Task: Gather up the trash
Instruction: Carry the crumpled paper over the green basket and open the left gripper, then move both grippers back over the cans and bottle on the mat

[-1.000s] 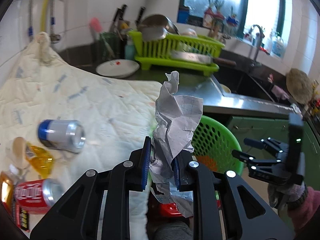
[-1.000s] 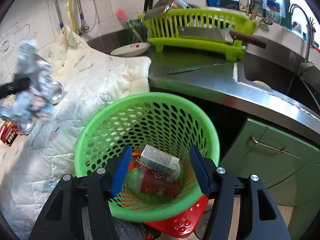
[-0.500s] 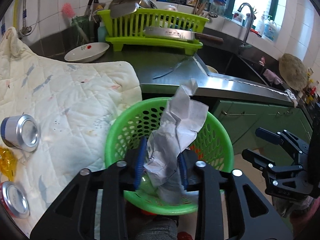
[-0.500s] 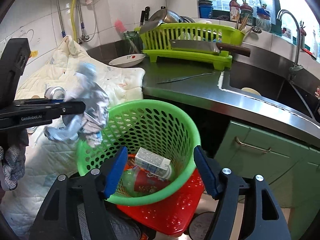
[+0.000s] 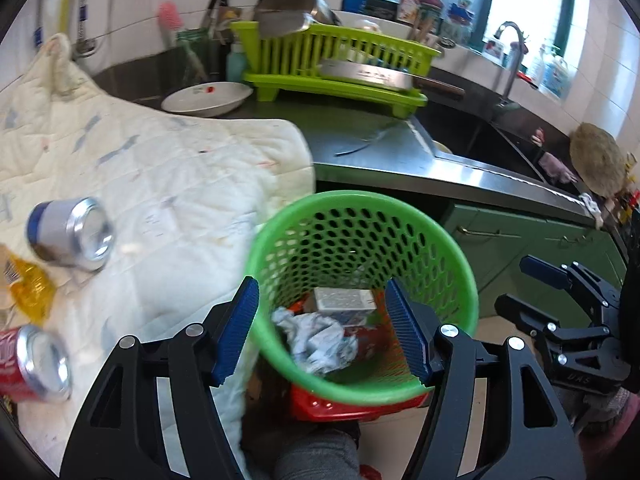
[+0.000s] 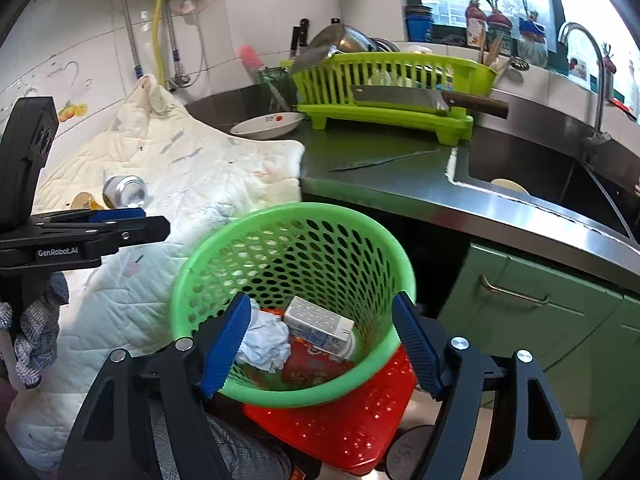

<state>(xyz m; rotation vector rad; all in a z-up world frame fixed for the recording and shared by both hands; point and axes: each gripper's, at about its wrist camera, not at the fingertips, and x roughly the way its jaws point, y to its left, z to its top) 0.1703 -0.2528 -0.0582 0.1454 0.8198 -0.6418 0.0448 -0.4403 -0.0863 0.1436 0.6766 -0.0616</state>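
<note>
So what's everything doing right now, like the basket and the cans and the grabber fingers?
Green plastic basket: upright, holds trash.
Crumpled white paper: lying inside basket.
Small white carton: lying inside basket.
Silver-blue can: on its side on quilt.
Red can: on its side.
Left gripper: fingers just opened, empty.
Right gripper: fingers open, empty.

Quilted cloth [image 5: 168, 184] bears two cans [image 5: 70, 234], perhaps a wrapper [image 5: 34, 290].

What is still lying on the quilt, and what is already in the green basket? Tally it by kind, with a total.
Drink cans on quilt: 2
Yellow wrapper on quilt: 1
Crumpled paper in basket: 1
Small carton in basket: 1
Red packet in basket: 1
Total: 6
</note>
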